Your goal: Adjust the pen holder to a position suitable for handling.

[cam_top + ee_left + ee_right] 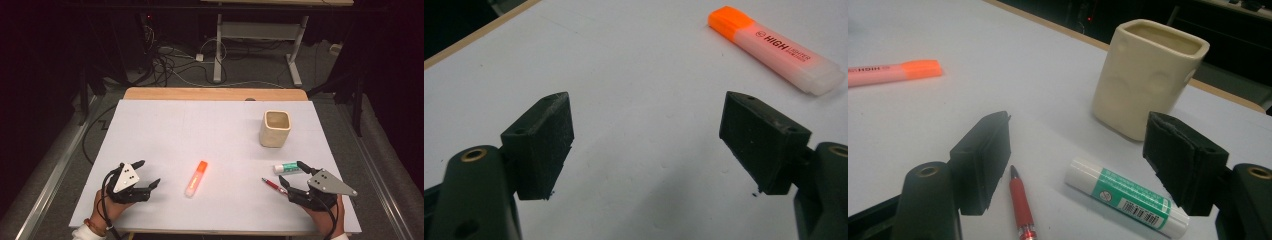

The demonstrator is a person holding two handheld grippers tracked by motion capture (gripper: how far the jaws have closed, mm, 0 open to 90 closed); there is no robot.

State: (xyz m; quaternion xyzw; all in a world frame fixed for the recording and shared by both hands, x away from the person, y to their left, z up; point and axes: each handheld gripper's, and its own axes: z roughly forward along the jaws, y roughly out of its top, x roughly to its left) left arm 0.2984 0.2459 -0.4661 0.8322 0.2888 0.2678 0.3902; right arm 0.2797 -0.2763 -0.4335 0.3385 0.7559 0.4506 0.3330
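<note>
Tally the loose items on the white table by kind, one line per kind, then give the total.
Orange-capped highlighter with a translucent pink body: 1
Red pen: 1
White glue stick with a green label: 1
Cream squarish ceramic cup: 1
Total: 4

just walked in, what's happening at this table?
A person holds a pair of tongs in each hand at a white table. The left tongs are open, holding nothing, near an orange-capped highlighter. The right tongs are open too, with a red pen and a green-and-white glue stick lying between the jaws, ungripped. A cream ceramic square cup stands upright beyond them.
</note>
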